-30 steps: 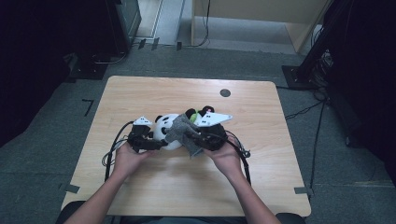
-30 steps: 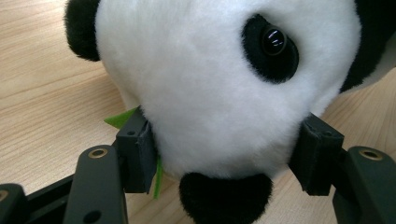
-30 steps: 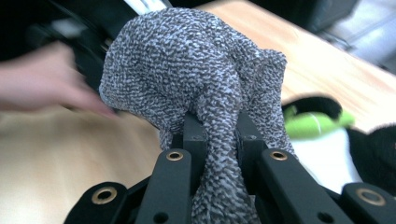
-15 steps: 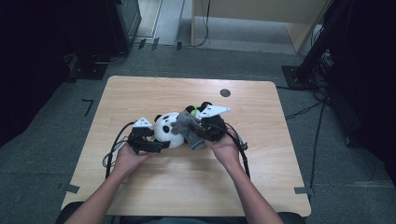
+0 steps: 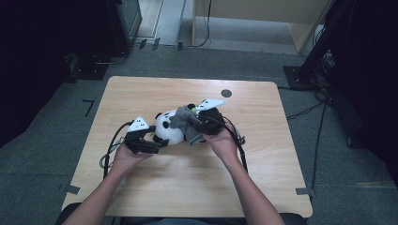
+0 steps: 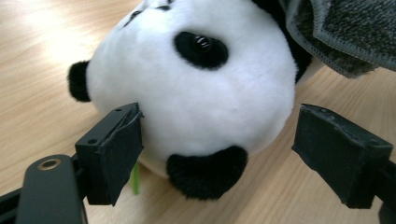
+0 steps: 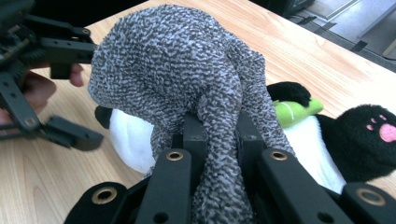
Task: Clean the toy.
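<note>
Item: black-and-white plush panda toy [image 5: 170, 129], lying on my pale wooden worktop [image 5: 263, 183], centre of the high view. My left gripper [image 6: 219, 149]: fingers just opened, spread either side of the round head, one pad at the fur, nothing pinched. My right gripper [image 7: 219, 140]: fingers pinching a grey knitted sock [image 7: 187, 70], bunched above the head. The panda's body runs rightward from the left fingers.

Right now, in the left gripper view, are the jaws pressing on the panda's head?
No. The left gripper is open, its pads apart from the plush panda head.
</note>
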`<control>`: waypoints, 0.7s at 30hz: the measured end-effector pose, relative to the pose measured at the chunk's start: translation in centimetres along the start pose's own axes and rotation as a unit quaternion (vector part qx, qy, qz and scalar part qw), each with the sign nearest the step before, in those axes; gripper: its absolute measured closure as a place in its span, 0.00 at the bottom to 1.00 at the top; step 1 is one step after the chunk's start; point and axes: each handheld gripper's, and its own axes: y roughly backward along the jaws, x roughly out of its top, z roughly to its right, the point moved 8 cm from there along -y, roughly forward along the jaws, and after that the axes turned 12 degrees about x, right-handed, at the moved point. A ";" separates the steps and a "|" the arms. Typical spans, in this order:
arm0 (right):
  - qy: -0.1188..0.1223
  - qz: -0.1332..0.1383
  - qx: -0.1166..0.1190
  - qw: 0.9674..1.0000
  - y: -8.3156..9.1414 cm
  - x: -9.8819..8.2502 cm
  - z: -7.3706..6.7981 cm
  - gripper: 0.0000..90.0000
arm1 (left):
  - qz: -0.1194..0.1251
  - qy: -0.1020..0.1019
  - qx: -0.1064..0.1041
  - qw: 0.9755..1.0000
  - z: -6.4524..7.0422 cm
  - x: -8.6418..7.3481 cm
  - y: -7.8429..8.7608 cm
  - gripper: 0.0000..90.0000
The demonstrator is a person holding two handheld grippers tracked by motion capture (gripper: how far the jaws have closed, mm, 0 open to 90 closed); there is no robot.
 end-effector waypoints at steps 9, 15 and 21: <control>-0.016 -0.008 0.009 1.000 -0.5 0.4 0.8 0.89 | 0.004 -0.011 0.031 0.999 -0.8 -0.1 -2.3 0.14; -0.020 -0.021 0.014 0.999 -0.8 -0.1 1.4 0.89 | 0.014 -0.058 0.061 0.996 -0.6 0.0 -3.4 0.30; -0.022 -0.018 0.008 1.000 -0.5 0.0 2.0 0.89 | 0.017 -0.049 0.056 0.997 -0.6 0.8 -3.5 0.59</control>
